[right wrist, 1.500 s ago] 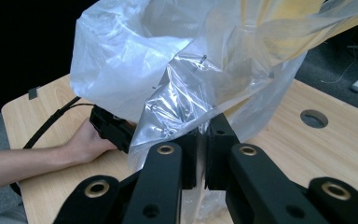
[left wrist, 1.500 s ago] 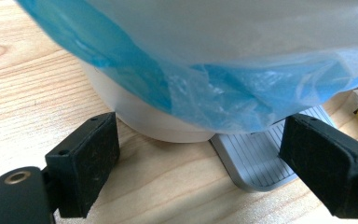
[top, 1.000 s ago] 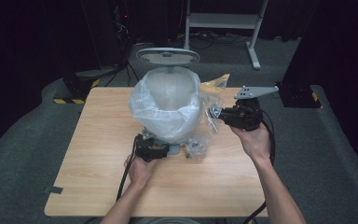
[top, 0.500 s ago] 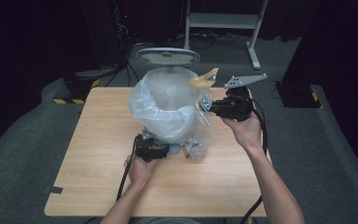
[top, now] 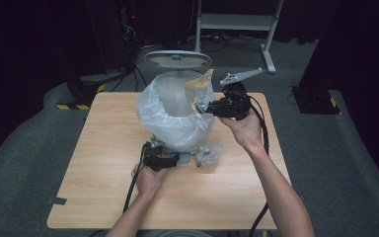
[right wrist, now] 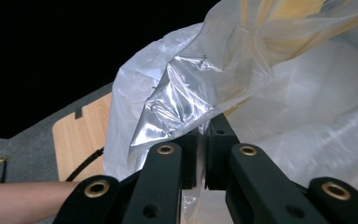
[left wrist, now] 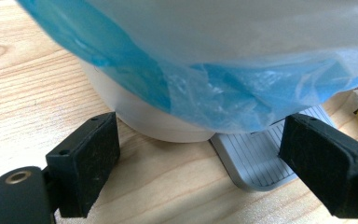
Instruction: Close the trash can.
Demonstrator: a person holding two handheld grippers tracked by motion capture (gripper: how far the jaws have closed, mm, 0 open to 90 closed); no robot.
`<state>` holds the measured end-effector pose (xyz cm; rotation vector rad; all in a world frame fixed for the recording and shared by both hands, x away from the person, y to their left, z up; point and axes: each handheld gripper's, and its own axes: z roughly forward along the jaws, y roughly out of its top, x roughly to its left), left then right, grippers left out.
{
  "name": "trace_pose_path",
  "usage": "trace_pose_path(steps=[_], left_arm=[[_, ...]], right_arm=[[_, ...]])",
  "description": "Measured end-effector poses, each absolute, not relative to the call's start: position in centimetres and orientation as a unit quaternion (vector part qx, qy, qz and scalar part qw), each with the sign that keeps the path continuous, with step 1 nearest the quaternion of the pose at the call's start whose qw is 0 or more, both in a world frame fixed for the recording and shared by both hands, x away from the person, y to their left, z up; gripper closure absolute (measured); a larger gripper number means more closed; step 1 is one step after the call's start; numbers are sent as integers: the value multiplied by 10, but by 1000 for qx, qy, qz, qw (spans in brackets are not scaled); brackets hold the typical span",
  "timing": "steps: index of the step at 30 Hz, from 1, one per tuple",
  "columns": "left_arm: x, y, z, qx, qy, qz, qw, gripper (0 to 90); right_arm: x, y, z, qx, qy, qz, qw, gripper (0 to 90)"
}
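While no writing reads, right tool (top: 201,104) pinching wrapper (top: 198,84), bin (top: 175,116).

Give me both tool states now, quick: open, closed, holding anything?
Left tool: open, jaws apart at the base of the white bin, gripping nothing.
Right tool: closed on a clear plastic wrapper with something yellowish inside, held at the bin's bag liner.

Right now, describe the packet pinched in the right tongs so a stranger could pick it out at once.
Start at the wooden table and find the white bin lined with a bluish plastic bag near its far middle. Just over the bin's right rim, the right tongs are shut on a clear crinkled packet with something tan inside. Unlike the crumpled wrapper lying on the table, it hangs in the air.
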<state>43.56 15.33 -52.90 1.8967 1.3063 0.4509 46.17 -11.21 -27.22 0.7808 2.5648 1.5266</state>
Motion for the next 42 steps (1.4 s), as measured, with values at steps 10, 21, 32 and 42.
trace_pose_path(steps=[10,21,32,42], left_arm=[[435,153,-529,745,513,177,387,125],[435,153,-529,744,514,176,388,125],[435,153,-529,744,514,177,388,126],[435,153,-529,747,513,175,385,126]], right_arm=[[476,-93,-272,255,836,486,26,857],[494,-74,-278,264,844,466,15,855],[512,-62,-291,287,849,443,2,610],[509,-71,-290,303,838,453,30,425]])
